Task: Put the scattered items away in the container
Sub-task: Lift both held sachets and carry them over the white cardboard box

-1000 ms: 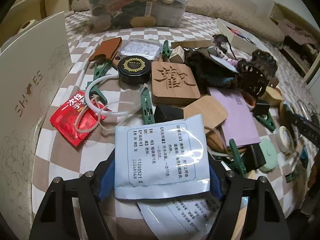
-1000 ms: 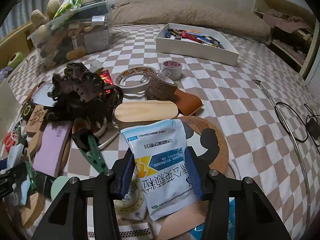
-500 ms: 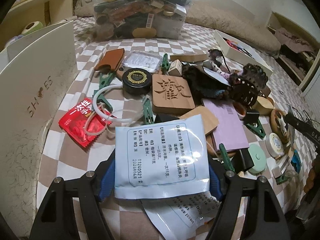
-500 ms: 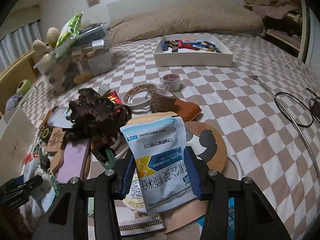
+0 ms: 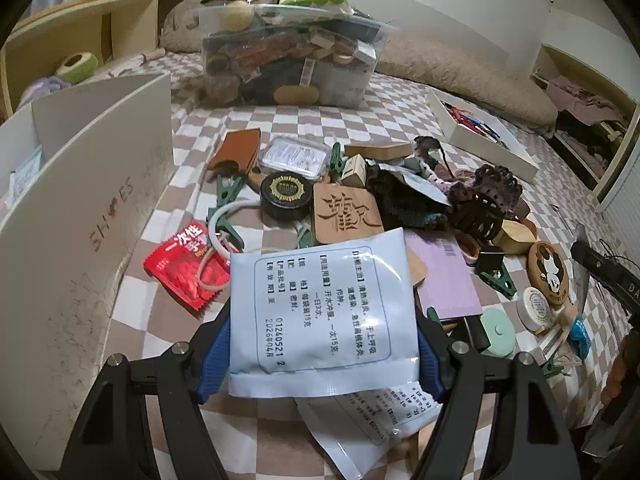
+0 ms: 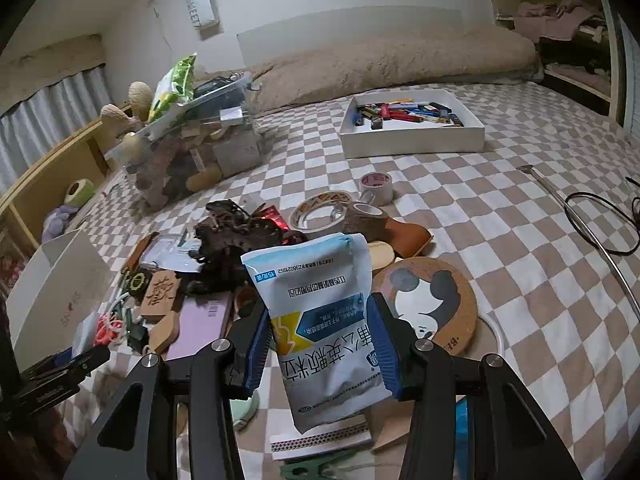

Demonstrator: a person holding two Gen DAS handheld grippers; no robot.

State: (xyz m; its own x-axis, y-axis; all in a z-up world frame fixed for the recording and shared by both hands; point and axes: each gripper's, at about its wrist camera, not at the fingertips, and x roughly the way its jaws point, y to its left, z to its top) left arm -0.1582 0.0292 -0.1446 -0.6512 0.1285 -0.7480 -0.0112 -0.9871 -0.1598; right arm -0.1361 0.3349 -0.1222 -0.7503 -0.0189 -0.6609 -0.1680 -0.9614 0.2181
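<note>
My left gripper [image 5: 320,356] is shut on a pale blue medicine sachet [image 5: 320,304] and holds it above the checkered bed. The white shoe box [image 5: 80,208] stands open just to its left. My right gripper [image 6: 320,344] is shut on a blue-and-white medicine sachet [image 6: 320,320] and holds it above the pile. Scattered items lie ahead: a red packet [image 5: 184,268], a carved wooden block [image 5: 344,212], a black round tin [image 5: 286,194], a pink card [image 5: 444,276], green clips and dark hair claws [image 5: 480,208].
A full clear bin [image 5: 288,64] stands at the back. A white tray of small items [image 6: 412,124] lies far right. Tape rolls [image 6: 376,184], a panda cork coaster [image 6: 428,300] and a cable [image 6: 600,232] lie on the bed. The shoe box also shows at the left [image 6: 52,292].
Both grippers have risen with their sachets still held, so the pile looks lower and farther. The left view now shows the open top of the shoe box.
</note>
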